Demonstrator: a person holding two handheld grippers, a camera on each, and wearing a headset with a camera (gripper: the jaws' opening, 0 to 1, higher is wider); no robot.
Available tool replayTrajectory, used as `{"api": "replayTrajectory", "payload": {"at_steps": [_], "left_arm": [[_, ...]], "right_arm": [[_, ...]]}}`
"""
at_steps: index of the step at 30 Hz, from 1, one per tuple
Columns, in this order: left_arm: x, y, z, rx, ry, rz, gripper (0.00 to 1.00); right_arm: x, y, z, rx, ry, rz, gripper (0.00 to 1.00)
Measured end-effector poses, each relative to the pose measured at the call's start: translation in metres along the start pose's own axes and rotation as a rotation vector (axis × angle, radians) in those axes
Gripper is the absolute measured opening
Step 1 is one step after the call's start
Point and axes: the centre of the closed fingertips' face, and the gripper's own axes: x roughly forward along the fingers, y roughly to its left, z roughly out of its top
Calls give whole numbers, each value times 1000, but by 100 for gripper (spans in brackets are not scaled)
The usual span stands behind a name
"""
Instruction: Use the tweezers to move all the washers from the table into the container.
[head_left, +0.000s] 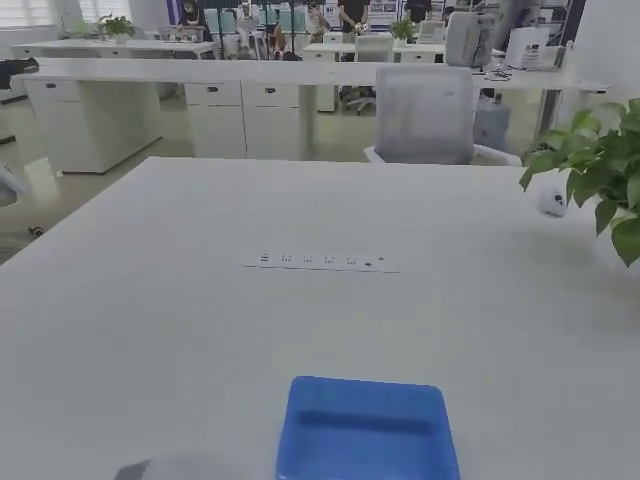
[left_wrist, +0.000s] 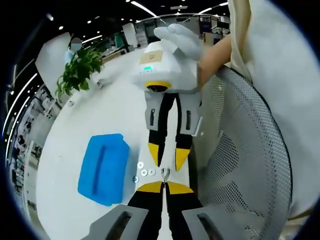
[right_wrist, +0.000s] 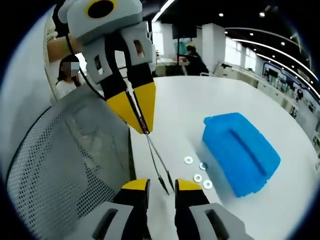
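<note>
Several small metal washers (right_wrist: 198, 178) (left_wrist: 144, 172) lie on the white table beside the blue container (right_wrist: 240, 150) (left_wrist: 103, 167) (head_left: 365, 430). My left gripper (left_wrist: 165, 188) (right_wrist: 141, 120) is shut on thin metal tweezers (right_wrist: 156, 160) (left_wrist: 165, 174), which point down toward the table next to the washers. Facing it stands my right gripper (right_wrist: 162, 186) (left_wrist: 168, 157), open, its yellow fingertips either side of the tweezers' tips with a gap showing. The tweezers hold no washer.
A grey mesh chair back (left_wrist: 240, 165) (right_wrist: 65, 150) stands close beside both grippers at the table's edge. A potted plant (head_left: 600, 170) (left_wrist: 77, 72) sits at the table's far right, and a flush socket strip (head_left: 320, 262) runs across its middle.
</note>
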Motion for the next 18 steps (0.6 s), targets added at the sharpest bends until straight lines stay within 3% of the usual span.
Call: {"api": "replayTrajectory", "payload": {"at_steps": [4, 7, 8, 12, 18], "left_arm": [[1, 0, 6, 44, -6, -24, 0], [2, 3, 7, 92, 15, -33, 0], [2, 3, 7, 98, 17, -42, 0], [2, 10, 6, 124, 32, -54, 0], [0, 21, 11, 163, 40, -57, 0]], "right_arm": [[6, -1, 3, 1, -25, 13, 12], [12, -5, -3, -79, 28, 12, 8], [13, -6, -1, -93, 23, 8, 7], [14, -10, 1, -53, -4, 25, 7], [13, -21, 8, 10, -58, -5, 7]]}}
